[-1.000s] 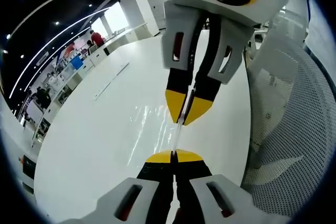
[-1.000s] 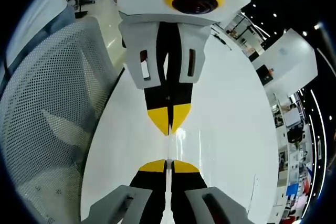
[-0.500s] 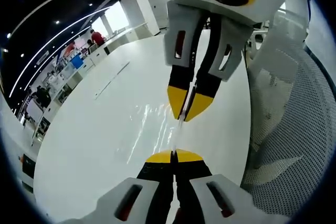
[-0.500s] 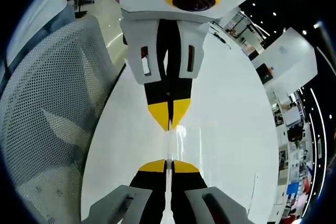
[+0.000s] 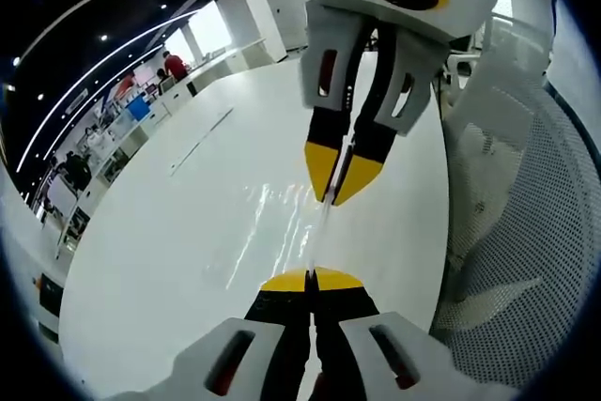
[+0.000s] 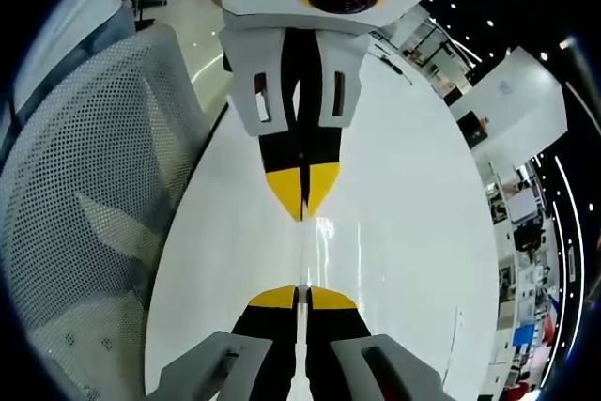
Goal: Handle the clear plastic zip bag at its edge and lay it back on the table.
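Both grippers: left gripper and right gripper, jaws pinched together on the clear zip bag, no gap I can make out between the yellow tips.
Grip spot: each one has the bag by its edge, from opposite ends, so the two tip pairs face each other with a short strip of plastic between them.
Why two ends: my guess is it keeps the film taut so it doesn't flop or fold on itself before it goes down.
Bag: edge-on to both cameras, just a thin shiny line running tip to tip. Held above the white table, not lying on it yet as far as I can tell.
Table: glossy, and the glare streaks right under the bag make the outline hard to pick out.
Beside it: white mesh chair just past the table edge.
Next: lower both ends level, then let go.
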Demonstrator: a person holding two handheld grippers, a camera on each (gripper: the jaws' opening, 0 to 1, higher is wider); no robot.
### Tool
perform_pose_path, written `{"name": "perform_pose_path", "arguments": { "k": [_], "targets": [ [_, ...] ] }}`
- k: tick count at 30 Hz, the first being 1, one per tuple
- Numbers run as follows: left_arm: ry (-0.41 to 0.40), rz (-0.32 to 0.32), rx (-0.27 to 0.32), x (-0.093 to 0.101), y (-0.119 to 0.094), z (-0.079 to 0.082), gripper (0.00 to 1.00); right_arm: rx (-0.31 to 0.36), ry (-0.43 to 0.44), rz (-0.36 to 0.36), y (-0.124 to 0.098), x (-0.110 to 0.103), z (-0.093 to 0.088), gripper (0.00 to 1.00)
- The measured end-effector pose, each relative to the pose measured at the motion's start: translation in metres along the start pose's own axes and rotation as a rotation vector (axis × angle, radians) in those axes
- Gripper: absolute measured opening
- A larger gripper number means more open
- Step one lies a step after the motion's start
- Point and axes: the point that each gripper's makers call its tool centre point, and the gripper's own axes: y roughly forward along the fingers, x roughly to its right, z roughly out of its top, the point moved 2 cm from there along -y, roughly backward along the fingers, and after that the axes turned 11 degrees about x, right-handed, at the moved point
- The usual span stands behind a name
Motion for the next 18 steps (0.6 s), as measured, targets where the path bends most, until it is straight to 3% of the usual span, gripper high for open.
{"name": "perform_pose_path", "arguments": {
  "k": [18],
  "targets": [
    [-0.004,0.002,-0.002,-0.0001,-0.0018,-0.0014,0.0,-0.004,-0.001,0.0,-0.0025,-0.0008,-0.004,0.0]
  ]
}}
